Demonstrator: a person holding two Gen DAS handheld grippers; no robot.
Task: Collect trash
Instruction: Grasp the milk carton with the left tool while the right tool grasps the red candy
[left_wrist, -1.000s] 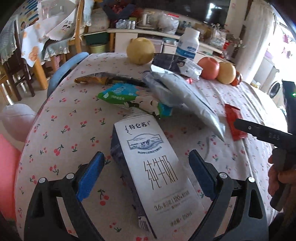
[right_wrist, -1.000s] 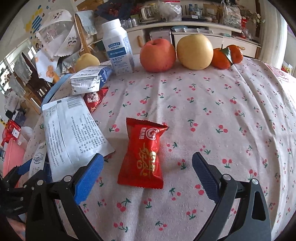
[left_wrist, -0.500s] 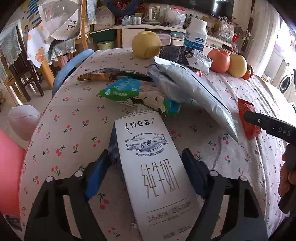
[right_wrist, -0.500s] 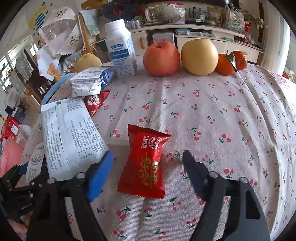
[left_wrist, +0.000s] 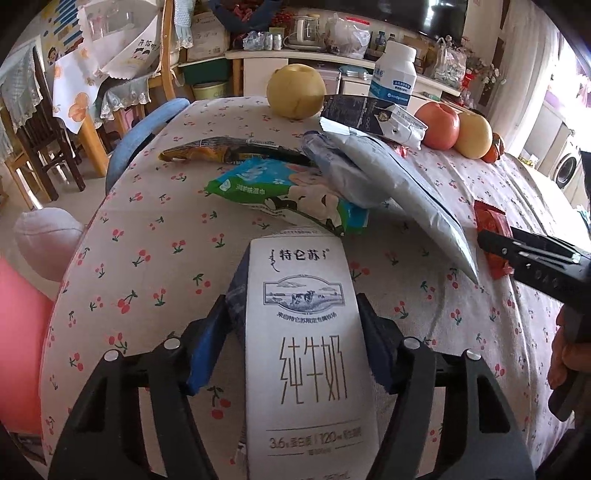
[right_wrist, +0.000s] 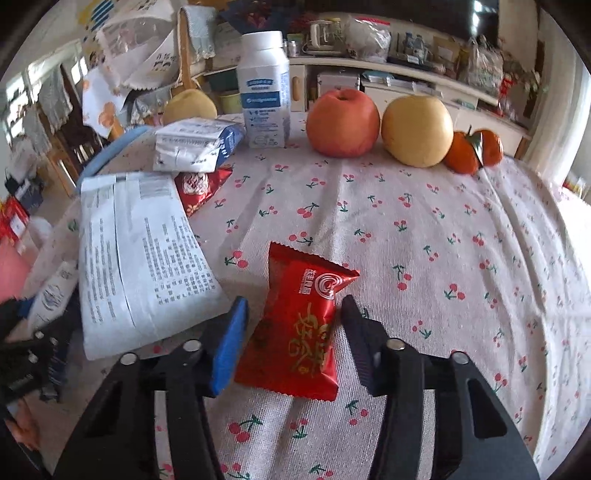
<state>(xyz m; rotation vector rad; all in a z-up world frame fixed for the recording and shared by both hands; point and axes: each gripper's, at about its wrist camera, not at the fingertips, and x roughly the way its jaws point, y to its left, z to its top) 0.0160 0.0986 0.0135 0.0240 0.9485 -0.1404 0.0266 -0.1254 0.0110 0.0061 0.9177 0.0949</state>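
A white milk carton (left_wrist: 306, 332) lies on the cherry-print tablecloth (left_wrist: 147, 258). My left gripper (left_wrist: 291, 343) is shut on the carton, both pads against its sides. A red snack packet (right_wrist: 299, 328) lies on the cloth in the right wrist view. My right gripper (right_wrist: 291, 343) straddles the packet with its jaws narrowed to the packet's edges; whether they press on it I cannot tell. The packet also shows in the left wrist view (left_wrist: 493, 229), with the right gripper's finger over it.
More wrappers lie beyond the carton: a green-and-white pack (left_wrist: 284, 192), a large silver bag (left_wrist: 388, 181), a dark yellow wrapper (left_wrist: 229, 153), a crumpled carton (right_wrist: 195, 146) and a small red wrapper (right_wrist: 199, 184). A white bottle (right_wrist: 264, 88), an apple (right_wrist: 341, 122), pears and tangerines stand at the far edge.
Both grippers have moved forward and closed in. The left jaws now clamp the milk carton. The right jaws have narrowed around the red packet.
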